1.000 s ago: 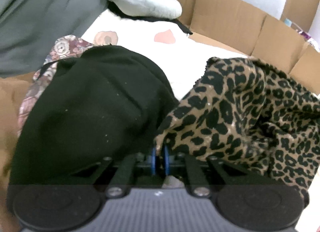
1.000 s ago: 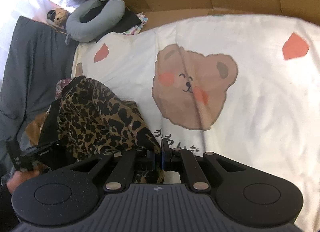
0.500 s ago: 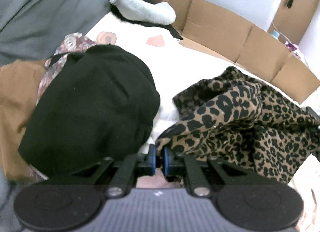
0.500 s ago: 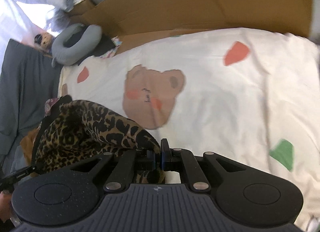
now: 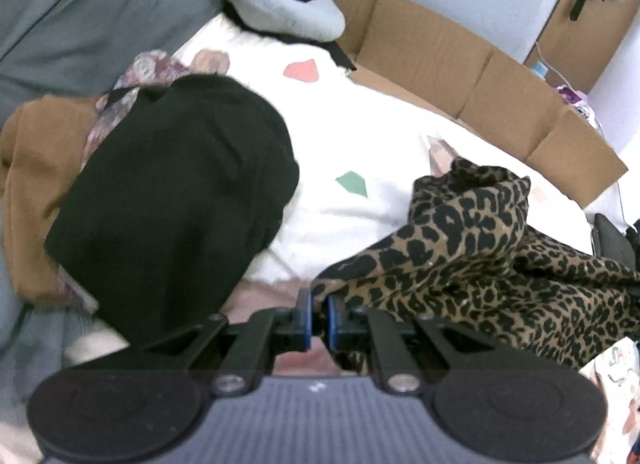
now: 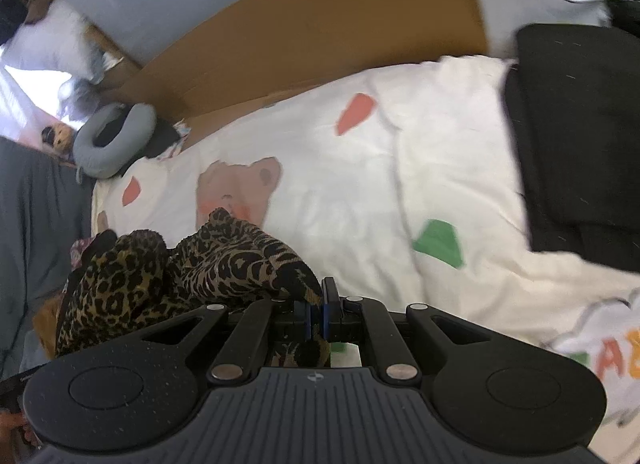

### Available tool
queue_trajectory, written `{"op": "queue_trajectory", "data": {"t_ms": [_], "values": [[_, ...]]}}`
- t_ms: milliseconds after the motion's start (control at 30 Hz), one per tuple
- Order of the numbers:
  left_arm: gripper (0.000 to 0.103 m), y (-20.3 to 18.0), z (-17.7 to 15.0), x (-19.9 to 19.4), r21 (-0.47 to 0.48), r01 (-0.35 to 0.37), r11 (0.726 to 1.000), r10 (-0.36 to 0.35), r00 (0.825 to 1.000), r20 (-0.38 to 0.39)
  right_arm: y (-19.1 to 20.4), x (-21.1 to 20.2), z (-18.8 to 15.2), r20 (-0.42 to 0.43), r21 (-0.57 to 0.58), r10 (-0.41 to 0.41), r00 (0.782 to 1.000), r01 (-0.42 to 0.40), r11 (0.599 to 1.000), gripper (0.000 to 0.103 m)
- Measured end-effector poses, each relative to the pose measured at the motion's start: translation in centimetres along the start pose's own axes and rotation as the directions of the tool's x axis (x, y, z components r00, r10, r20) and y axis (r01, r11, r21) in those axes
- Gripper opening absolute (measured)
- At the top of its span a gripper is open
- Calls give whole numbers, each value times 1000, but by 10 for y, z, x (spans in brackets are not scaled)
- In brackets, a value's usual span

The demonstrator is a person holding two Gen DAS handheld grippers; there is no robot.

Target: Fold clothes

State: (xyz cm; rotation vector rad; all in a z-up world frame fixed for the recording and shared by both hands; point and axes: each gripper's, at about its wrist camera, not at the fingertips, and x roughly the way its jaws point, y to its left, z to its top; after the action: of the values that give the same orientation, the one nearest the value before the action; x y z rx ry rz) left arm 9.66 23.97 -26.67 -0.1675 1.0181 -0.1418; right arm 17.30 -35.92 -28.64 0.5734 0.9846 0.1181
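The leopard-print garment [image 5: 480, 264] hangs bunched between the two grippers, above the white bedsheet [image 5: 360, 151] with its bear and coloured-patch print. The left gripper [image 5: 319, 318] has its jaws pressed nearly together, pinching an edge of the leopard cloth between the blue pads; the fabric rises from there in a crumpled ridge and spreads away to the right of that gripper. The right gripper [image 6: 316, 318] likewise has its jaws pressed together on a dark-edged corner of the same leopard-print garment [image 6: 192, 272], which bulges up and trails off to the left of it.

Taking the leopard garment as the landmark: in the left wrist view a black garment [image 5: 176, 199] lies in a rounded heap just to its left, with a strip of sheet between them. Under and beyond the black heap lie a floral cloth [image 5: 140, 75] and a brown garment [image 5: 36, 151]. Farther behind, at the far end of the sheet, rests a grey neck pillow [image 5: 280, 11], and flattened cardboard [image 5: 460, 63] stands along the sheet's far side. In the right wrist view a black cushion [image 6: 580, 135] sits well to the right of the leopard garment, at the edge of the sheet.
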Motion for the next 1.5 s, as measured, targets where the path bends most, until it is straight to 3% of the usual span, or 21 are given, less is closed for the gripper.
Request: {"op": "queue_trajectory", "data": {"t_ms": [300,633,1167,1300,1400,1500], "values": [[8,12,-31,-22,-40,-2,999,0,999,-39,-29,-41,-25,25,73,-37,999,35,997,3],[8,-1,-72,-33,-62,24,998,-30,995,-100,-57,-77,-41,35,113,-78,996,74,991,3],[8,19,-104,-41,-95,-8,995,-7,987,-162,-84,-93,-82,-44,205,-133,990,139,969,4],[16,27,-104,-38,-122,-63,990,33,973,-230,-86,-100,-82,-34,218,-165,986,169,961,11],[24,26,-94,-44,-110,-54,992,32,981,-192,-91,-110,-79,-12,226,-174,985,172,959,26],[30,22,-80,-42,-91,-45,995,29,985,-169,-92,-116,-76,12,223,-166,986,159,962,30]]}}
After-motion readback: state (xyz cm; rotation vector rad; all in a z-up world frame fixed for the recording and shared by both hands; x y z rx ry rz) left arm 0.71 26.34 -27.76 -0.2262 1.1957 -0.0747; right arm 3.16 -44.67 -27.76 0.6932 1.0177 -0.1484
